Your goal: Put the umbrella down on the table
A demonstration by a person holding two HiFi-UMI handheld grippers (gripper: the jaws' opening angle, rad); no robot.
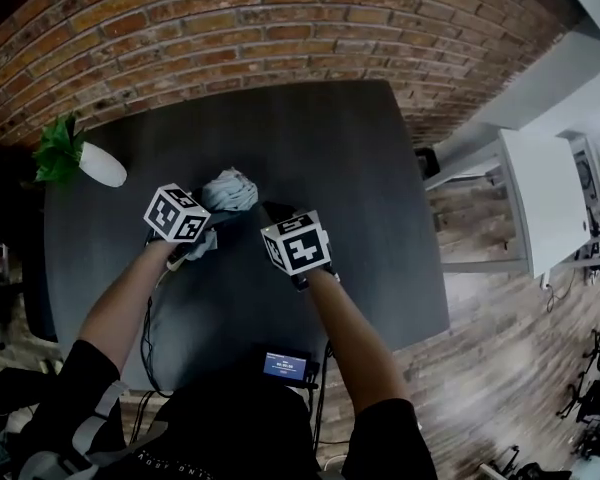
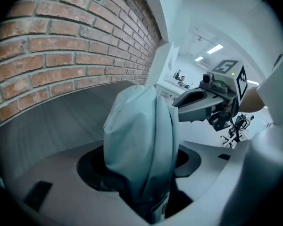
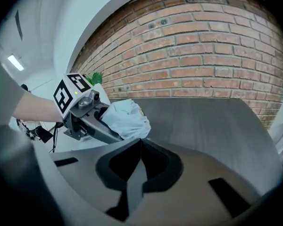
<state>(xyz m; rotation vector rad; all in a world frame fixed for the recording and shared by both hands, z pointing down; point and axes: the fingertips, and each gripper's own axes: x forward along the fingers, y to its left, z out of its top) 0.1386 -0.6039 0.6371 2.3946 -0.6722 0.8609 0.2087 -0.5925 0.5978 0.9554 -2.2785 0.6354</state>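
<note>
The folded umbrella (image 1: 230, 190) is a pale grey-blue fabric bundle held a little above the dark table (image 1: 370, 168). My left gripper (image 1: 209, 224) is shut on it; in the left gripper view the fabric (image 2: 141, 140) fills the gap between the jaws (image 2: 146, 185) and stands out past them. My right gripper (image 1: 273, 214) hovers just right of the umbrella, apart from it. Its fingers (image 3: 140, 144) meet in a closed seam with nothing between them. In the right gripper view the umbrella (image 3: 127, 119) and the left gripper sit just beyond my fingertips.
A green plant (image 1: 58, 148) in a white pot (image 1: 102, 165) lies at the table's left end. A brick wall (image 1: 230, 28) runs behind the table. A white desk (image 1: 540, 198) stands to the right, and a small device with a blue screen (image 1: 285, 366) sits at the near edge.
</note>
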